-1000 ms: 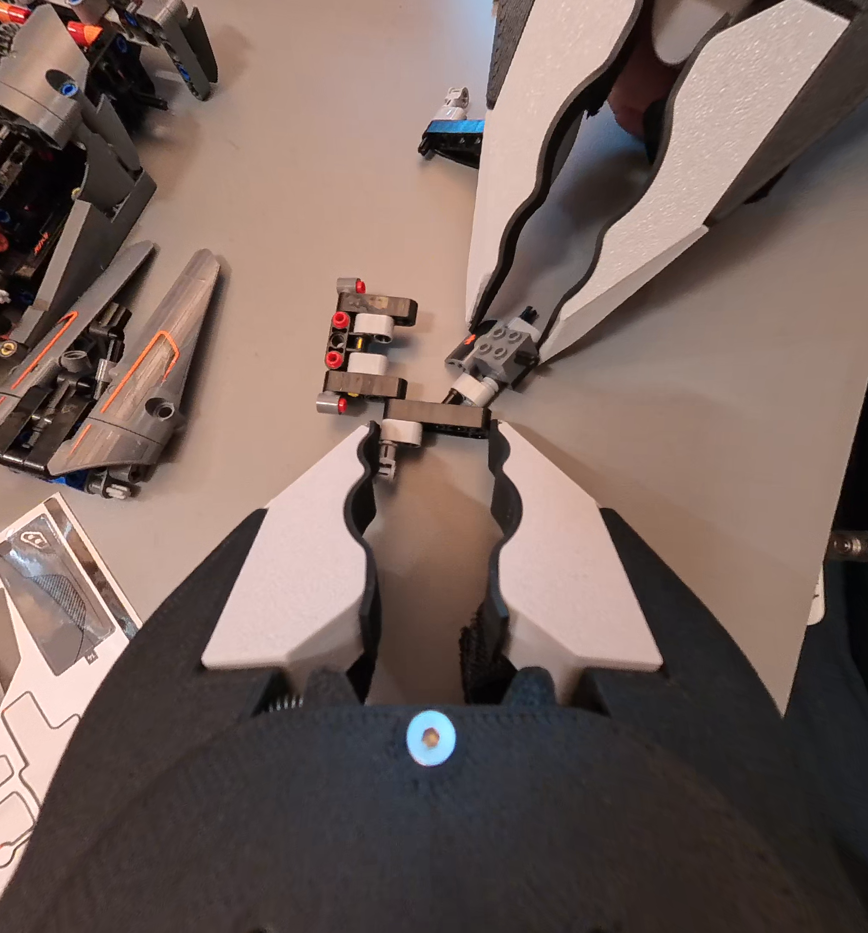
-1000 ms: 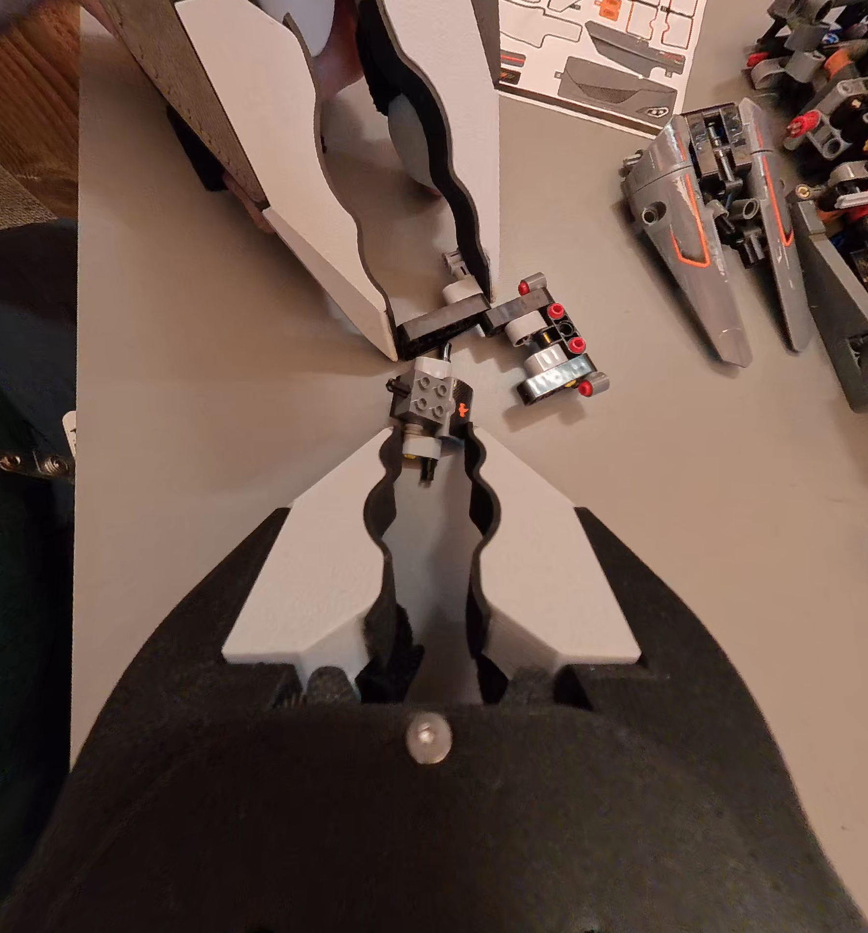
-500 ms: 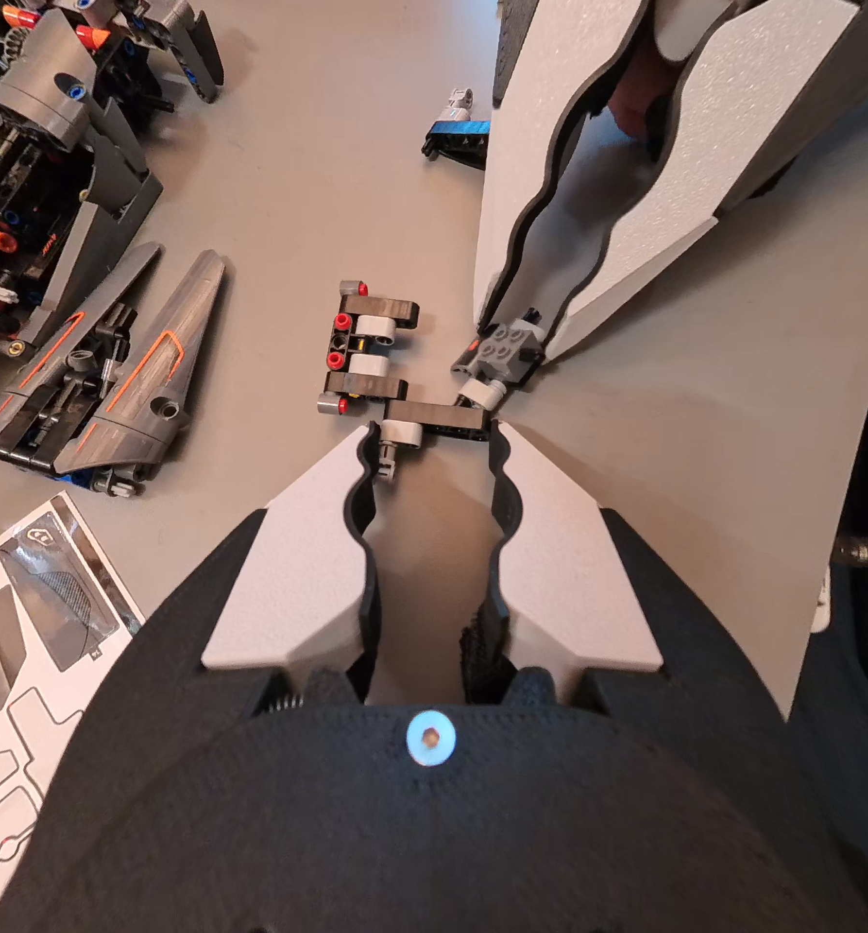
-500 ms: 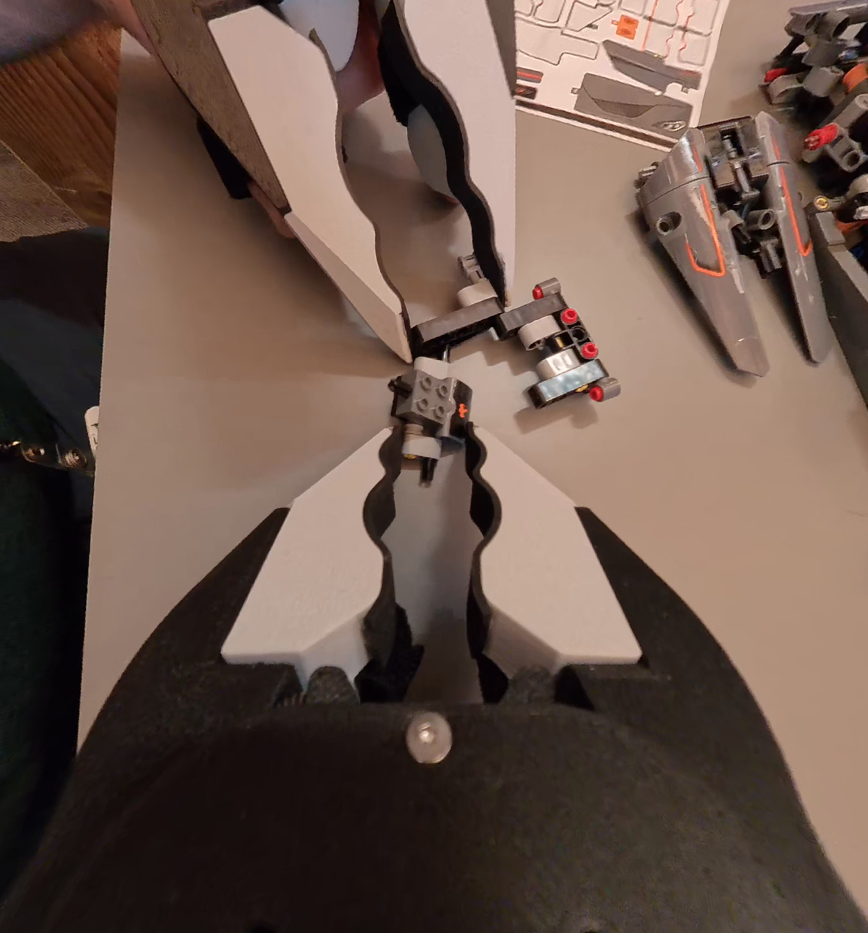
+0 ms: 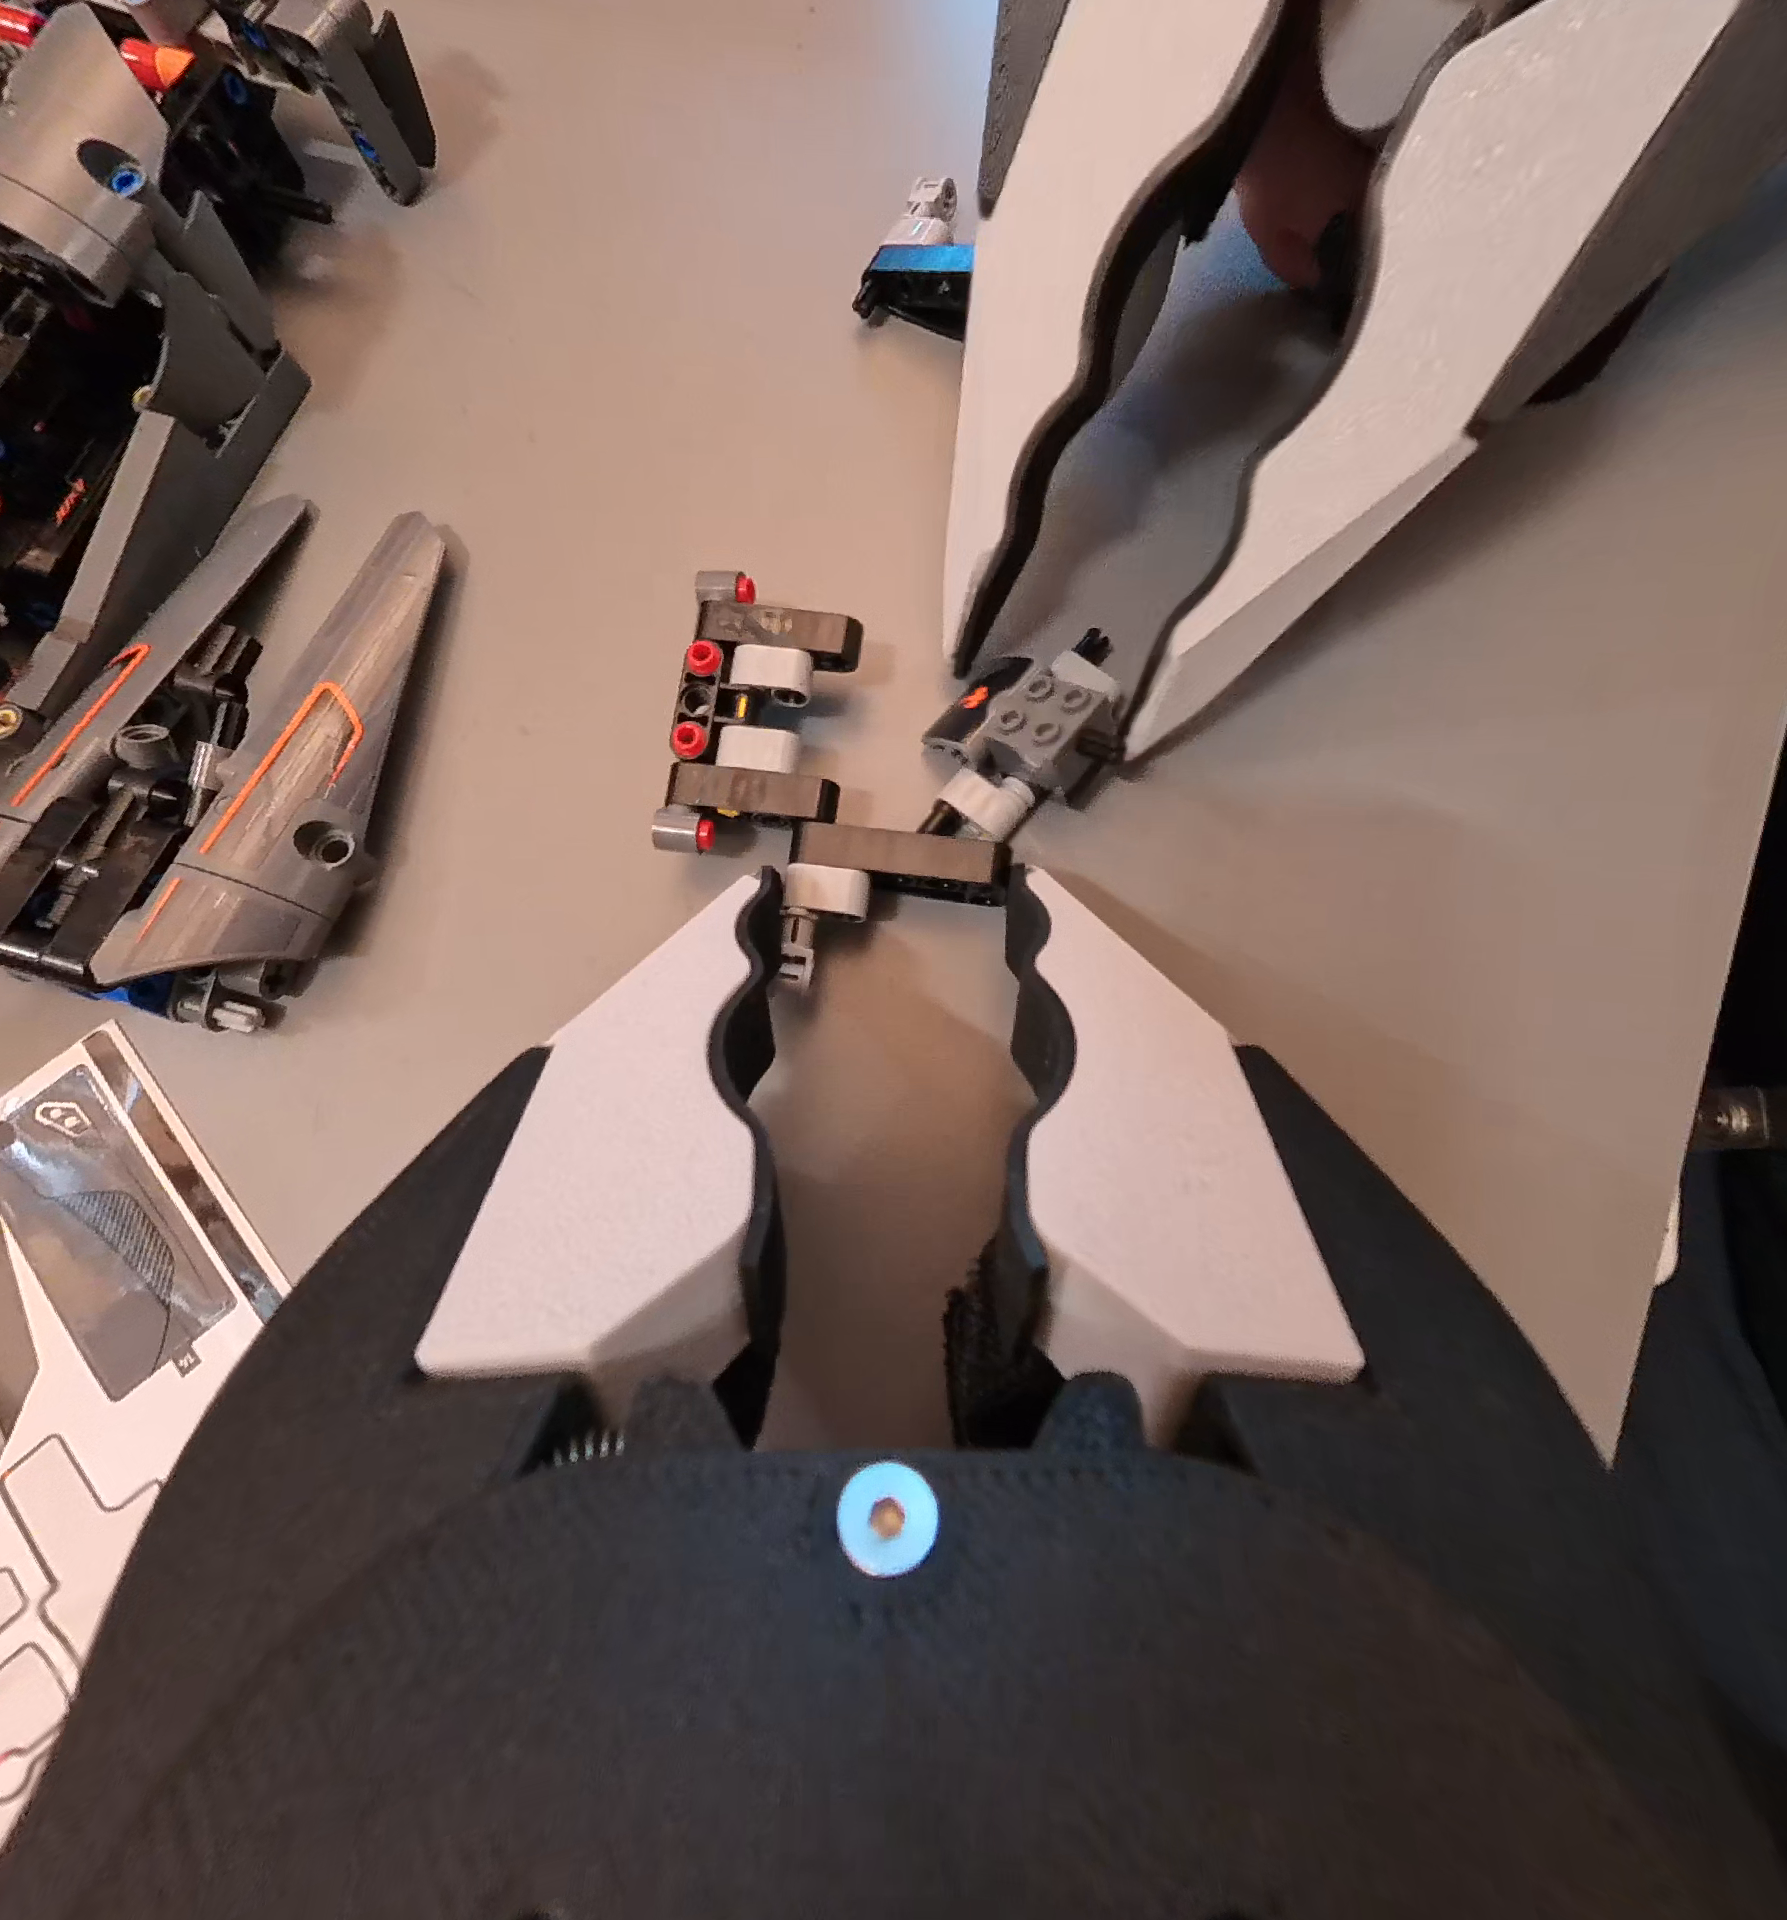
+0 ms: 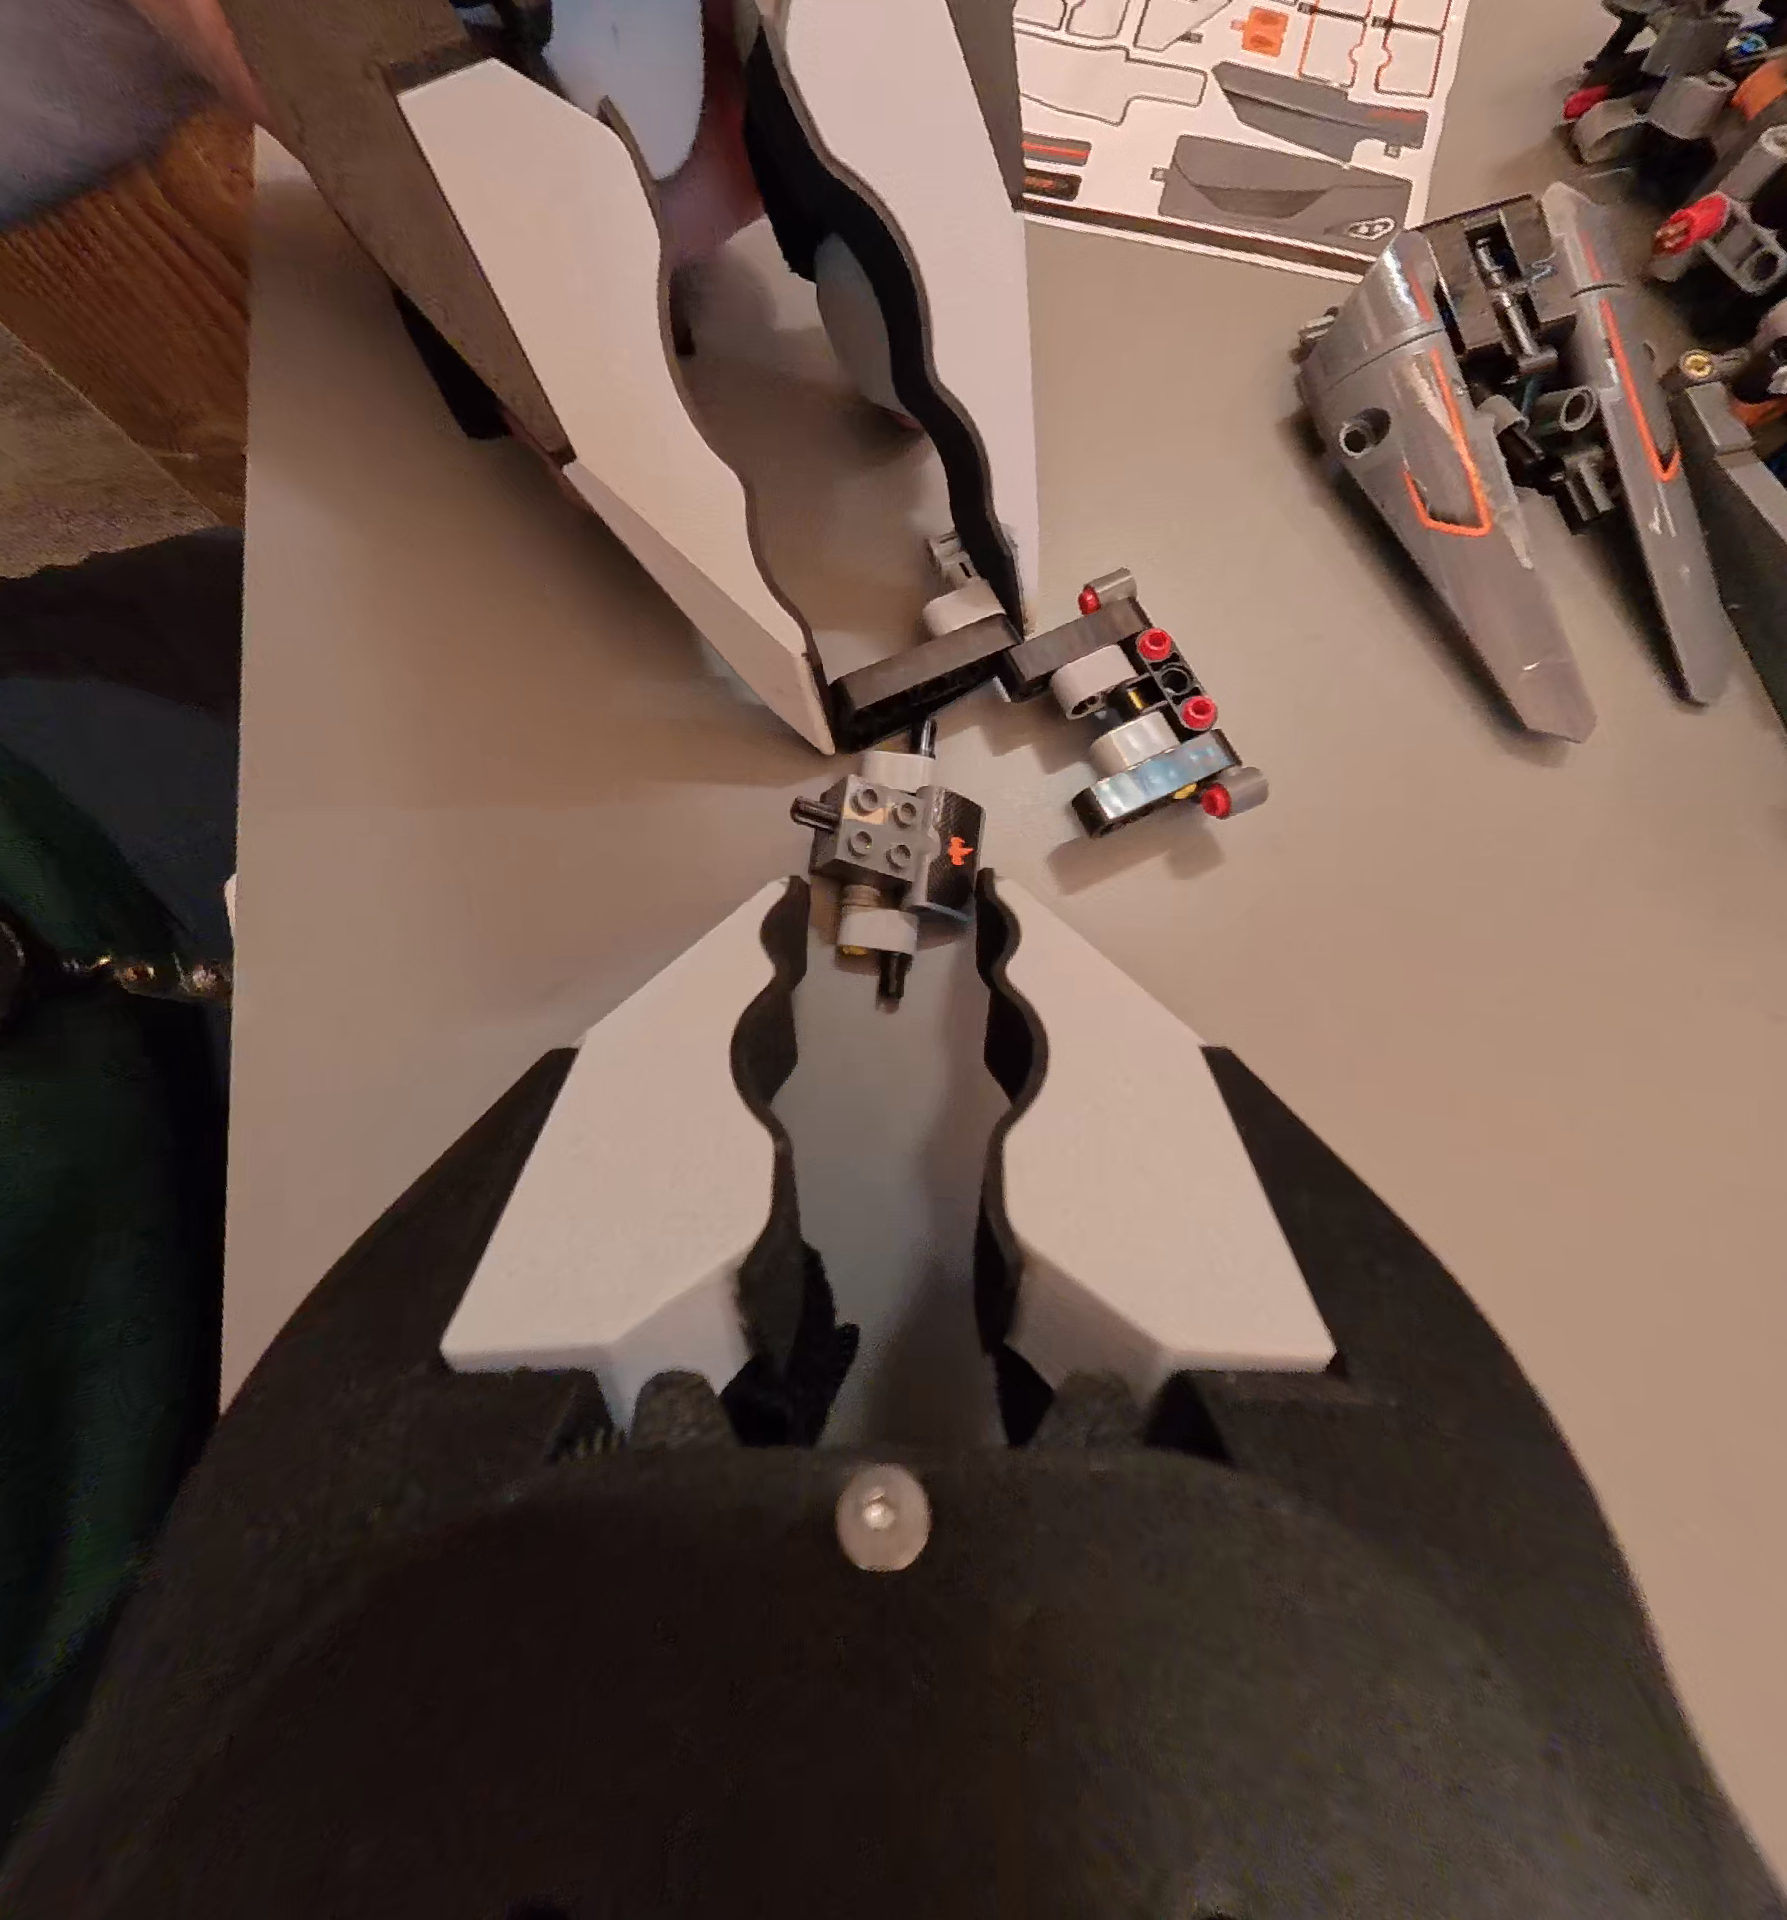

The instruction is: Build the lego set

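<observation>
My left gripper (image 5: pixel 889 883) is shut on a black beam (image 5: pixel 904 857) with a light grey connector, holding it low over the grey table (image 5: pixel 598 416). The beam touches a small black frame with red pins (image 5: pixel 754 717) that lies on the table. My right gripper (image 6: pixel 884 894) is shut on a grey studded block (image 6: pixel 884 831) that carries a black panel and a white bush. A thin black axle (image 6: pixel 925 738) runs from the bush to the beam (image 6: pixel 910 675). In the left wrist view, the right gripper (image 5: pixel 1050 717) comes in from the top with the block (image 5: pixel 1040 717).
A dark grey winged section with orange lines (image 5: pixel 245 790) lies to the left, also in the right wrist view (image 6: pixel 1440 468). A large dark model (image 5: pixel 58 260) stands beyond it. A sticker sheet (image 5: pixel 58 1299) and a small blue part (image 5: pixel 920 275) lie nearby. The table edge (image 6: pixel 240 623) is close. Tip to tip, the grippers are about 4 centimetres apart.
Both grippers keep their holds. The right wrist view has drifted a little, so the table edge sits further in. The block and beam stay about as close as before.
</observation>
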Demonstrator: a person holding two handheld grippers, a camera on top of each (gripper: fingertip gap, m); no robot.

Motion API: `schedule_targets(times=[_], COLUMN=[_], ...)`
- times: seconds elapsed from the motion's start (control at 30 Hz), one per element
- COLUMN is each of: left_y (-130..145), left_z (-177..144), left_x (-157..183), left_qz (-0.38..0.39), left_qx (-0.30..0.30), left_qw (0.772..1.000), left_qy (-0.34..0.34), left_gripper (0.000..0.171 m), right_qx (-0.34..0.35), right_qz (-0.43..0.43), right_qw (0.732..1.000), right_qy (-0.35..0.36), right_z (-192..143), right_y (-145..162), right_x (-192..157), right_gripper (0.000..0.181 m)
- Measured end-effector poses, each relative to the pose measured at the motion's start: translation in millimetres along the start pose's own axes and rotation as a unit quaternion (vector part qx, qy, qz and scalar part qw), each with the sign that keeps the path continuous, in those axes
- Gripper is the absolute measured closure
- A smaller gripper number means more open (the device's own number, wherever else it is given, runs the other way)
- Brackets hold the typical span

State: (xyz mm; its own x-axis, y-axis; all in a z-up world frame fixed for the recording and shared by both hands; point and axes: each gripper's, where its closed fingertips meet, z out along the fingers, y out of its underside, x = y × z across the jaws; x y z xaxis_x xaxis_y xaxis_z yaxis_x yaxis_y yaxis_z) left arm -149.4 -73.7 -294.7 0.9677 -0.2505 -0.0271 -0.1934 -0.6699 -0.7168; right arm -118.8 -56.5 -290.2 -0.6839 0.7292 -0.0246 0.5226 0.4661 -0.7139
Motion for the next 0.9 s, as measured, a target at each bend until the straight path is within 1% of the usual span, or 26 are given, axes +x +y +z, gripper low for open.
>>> schedule_targets(times=[0.13,0.37,0.43,0.53,0.6,0.67,0.77,0.9], left_y=[-0.1,0.3,0.3,0.5,0.7,0.8,1.4,2.4], left_z=[0.0,-0.5,-0.5,-0.7,-1.0,-1.2,-1.8,-2.7], left_x=[-0.4,0.1,0.2,0.0,0.0,0.3,0.2,0.1], left_qz=[0.003,0.009,0.010,0.014,0.015,0.021,0.025,0.027], left_qx=[0.000,-0.001,-0.002,-0.002,-0.002,-0.002,-0.002,-0.002], left_qw=[1.000,1.000,1.000,1.000,1.000,1.000,0.999,0.999], left_qy=[0.004,0.007,0.008,0.010,0.012,0.016,0.024,0.032], left_gripper=[0.130,0.130,0.130,0.130,0.130,0.130,0.130,0.130], right_qx=[-0.007,-0.012,-0.013,-0.021,-0.018,-0.020,-0.032,-0.030], right_qz=[-0.004,0.006,0.013,0.020,0.020,0.020,0.016,0.013], right_qw=[1.000,1.000,1.000,1.000,1.000,1.000,0.999,0.999], right_qy=[0.016,0.014,0.011,0.002,-0.006,-0.008,0.010,0.000], right_z=[-4.8,-0.9,-0.3,-2.3,-1.6,3.3,8.0,8.6], right_y=[3.0,6.3,5.5,5.3,2.0,-0.3,-1.9,-2.8], right_x=[2.6,-1.3,-1.2,-2.7,-5.0,-5.8,-0.7,0.3], right_gripper=[0.157,0.159,0.155,0.140,0.138,0.141,0.155,0.156])
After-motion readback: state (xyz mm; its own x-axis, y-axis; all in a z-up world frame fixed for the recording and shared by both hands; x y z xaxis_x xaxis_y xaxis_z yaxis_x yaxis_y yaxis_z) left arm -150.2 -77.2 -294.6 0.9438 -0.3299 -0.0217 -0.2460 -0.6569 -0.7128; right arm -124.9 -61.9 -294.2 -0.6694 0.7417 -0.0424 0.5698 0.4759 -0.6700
